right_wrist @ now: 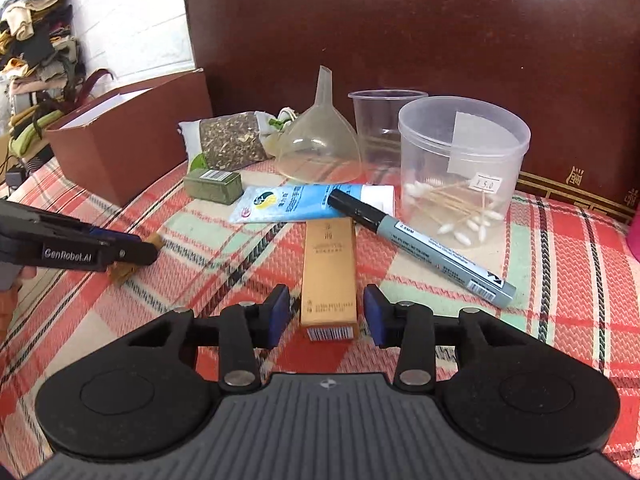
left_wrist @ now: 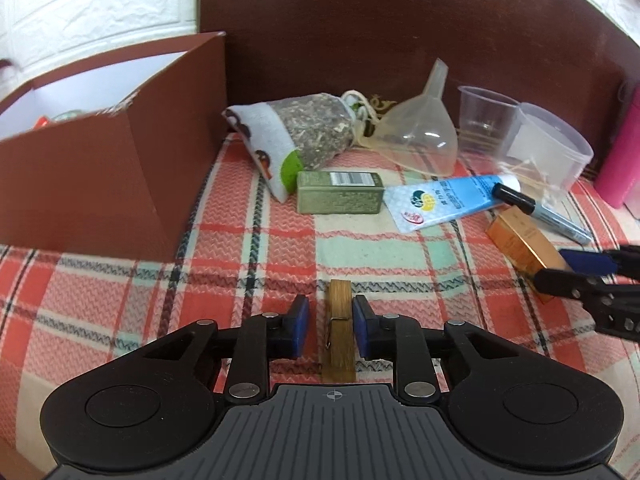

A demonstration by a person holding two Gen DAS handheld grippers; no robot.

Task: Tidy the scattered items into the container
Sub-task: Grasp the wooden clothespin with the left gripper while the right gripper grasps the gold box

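Clutter lies along the headboard (right_wrist: 400,40) end of the plaid blanket (left_wrist: 360,248): we note a herb sachet (left_wrist: 296,136), a green tin (left_wrist: 339,192), a clear funnel (right_wrist: 320,144), a clear cup (right_wrist: 380,124), a tub of cotton swabs (right_wrist: 460,168), a blue tube (right_wrist: 304,202) and a grey marker (right_wrist: 420,242), whose black cap rests on the tube. A pink bottle (left_wrist: 622,152) stands at the far right.

The brown box (left_wrist: 100,160), the container, sits at the left with its top open; some items already show inside, too hidden to name. The blanket between it and the left gripper (left_wrist: 331,326) is bare.

Left gripper: fingers spread, a wooden clothespin (left_wrist: 339,332) lying between the pads. We cannot tell whether either pad touches it.

Right gripper (right_wrist: 326,314): fingers spread around the near end of a gold carton (right_wrist: 329,276), with gaps visible on both sides. The carton's far end reaches the tube; the marker lies just beside it on the right.

Readable writing: "GenRobot.AI" on the left gripper as seen from the right wrist, a price sticker on the tub reading "5.0", and barcodes on the tin and carton. Other print is too small to read.
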